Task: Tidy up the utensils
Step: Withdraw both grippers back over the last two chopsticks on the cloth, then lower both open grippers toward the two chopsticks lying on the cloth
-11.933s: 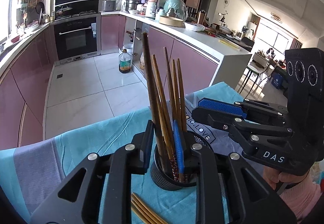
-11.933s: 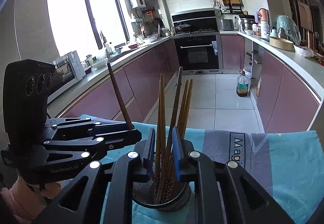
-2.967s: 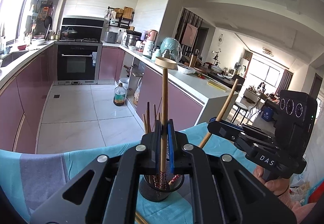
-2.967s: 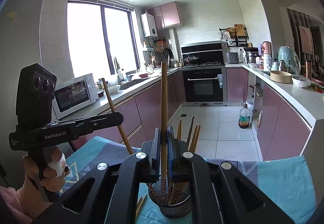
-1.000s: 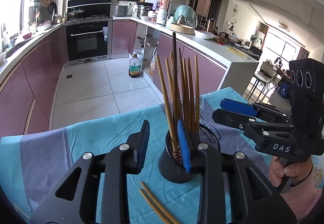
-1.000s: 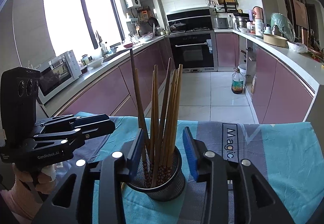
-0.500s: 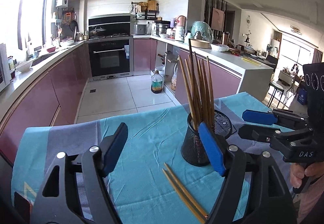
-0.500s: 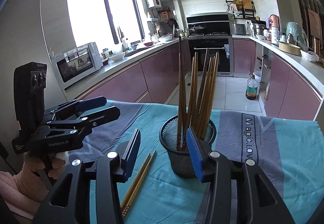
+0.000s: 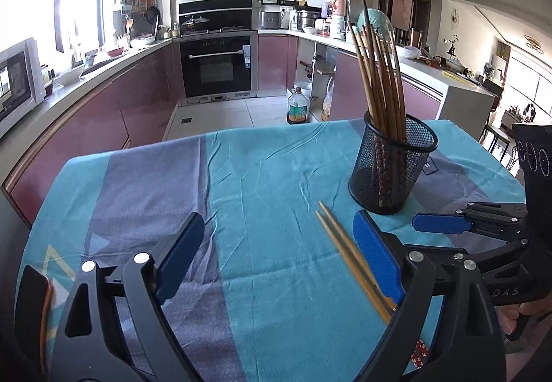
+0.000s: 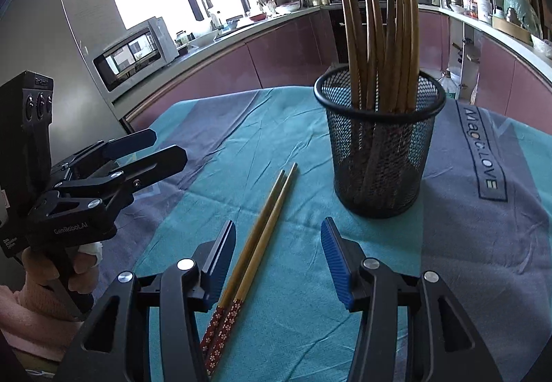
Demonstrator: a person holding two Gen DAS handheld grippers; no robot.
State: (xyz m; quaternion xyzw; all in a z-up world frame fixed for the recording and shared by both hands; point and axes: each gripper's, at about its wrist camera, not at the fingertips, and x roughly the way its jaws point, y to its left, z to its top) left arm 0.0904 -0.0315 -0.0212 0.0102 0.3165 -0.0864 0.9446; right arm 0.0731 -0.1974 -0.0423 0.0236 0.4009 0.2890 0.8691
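A black mesh cup [image 9: 390, 168] [image 10: 379, 154] stands on the blue tablecloth with several brown chopsticks [image 9: 379, 78] [image 10: 379, 30] upright in it. Two loose chopsticks [image 9: 348, 261] [image 10: 262, 233] with red patterned ends lie on the cloth in front of it. My right gripper [image 10: 277, 257] hangs low over this pair. Its jaws are opening, with the pair between them near the left finger and no pad touching. My left gripper [image 9: 276, 257] is over bare cloth, its jaws opening wide and empty. Each gripper also shows in the other view: left gripper [image 10: 155, 149], right gripper [image 9: 438, 226].
A dark flat object with an orange edge [image 9: 34, 292] lies at the table's near left corner. The tablecloth [image 9: 262, 175] ends at the far table edge above the tiled floor. Purple kitchen cabinets, an oven [image 9: 217, 68] and a microwave [image 10: 134, 54] stand beyond.
Both grippers have drawn back from the mesh cup and dropped toward the cloth. Their jaws have spread, the left far wider. The loose pair now lies between the right fingers.
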